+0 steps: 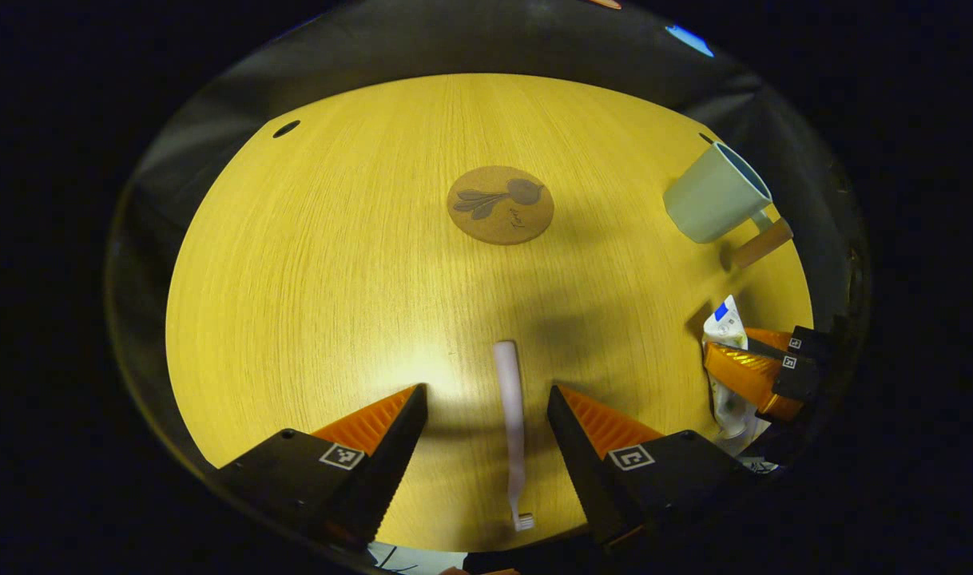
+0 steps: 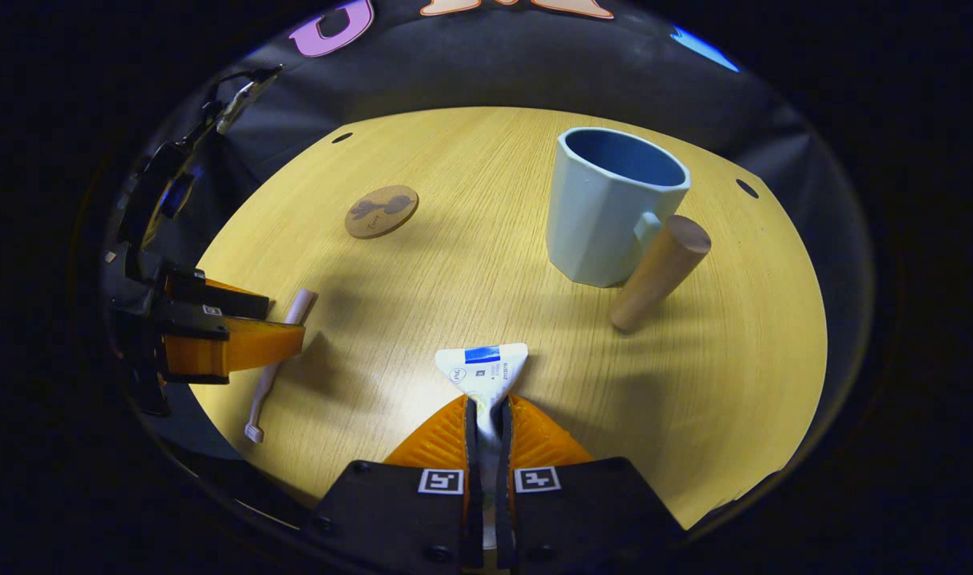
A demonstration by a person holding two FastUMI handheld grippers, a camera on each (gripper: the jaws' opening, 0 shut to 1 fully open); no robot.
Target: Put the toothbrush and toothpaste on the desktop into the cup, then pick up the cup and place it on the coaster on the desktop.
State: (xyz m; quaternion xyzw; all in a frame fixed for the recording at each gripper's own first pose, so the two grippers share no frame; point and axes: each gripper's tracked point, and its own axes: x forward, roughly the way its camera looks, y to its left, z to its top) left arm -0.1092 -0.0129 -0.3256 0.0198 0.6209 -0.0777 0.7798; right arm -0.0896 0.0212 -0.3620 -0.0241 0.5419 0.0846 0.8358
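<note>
Between the left gripper (image 1: 486, 399) fingers: toothbrush (image 1: 512, 431) flat on desktop (image 1: 335, 279), jaws apart, straddling it for a grasp.
Right gripper (image 2: 486, 415): clamped on toothpaste (image 2: 486, 371), ready to carry.
Cup (image 2: 610, 204): upright, open, well apart from coaster (image 2: 381, 211).

A pale toothbrush (image 1: 511, 431) lies flat near the front, bristles nearest. The white toothpaste (image 2: 485, 372) tube sits right of it. The upright pale-blue cup (image 2: 612, 205) with wooden handle stands far right; the round cork coaster (image 1: 500, 204) lies far centre.
</note>
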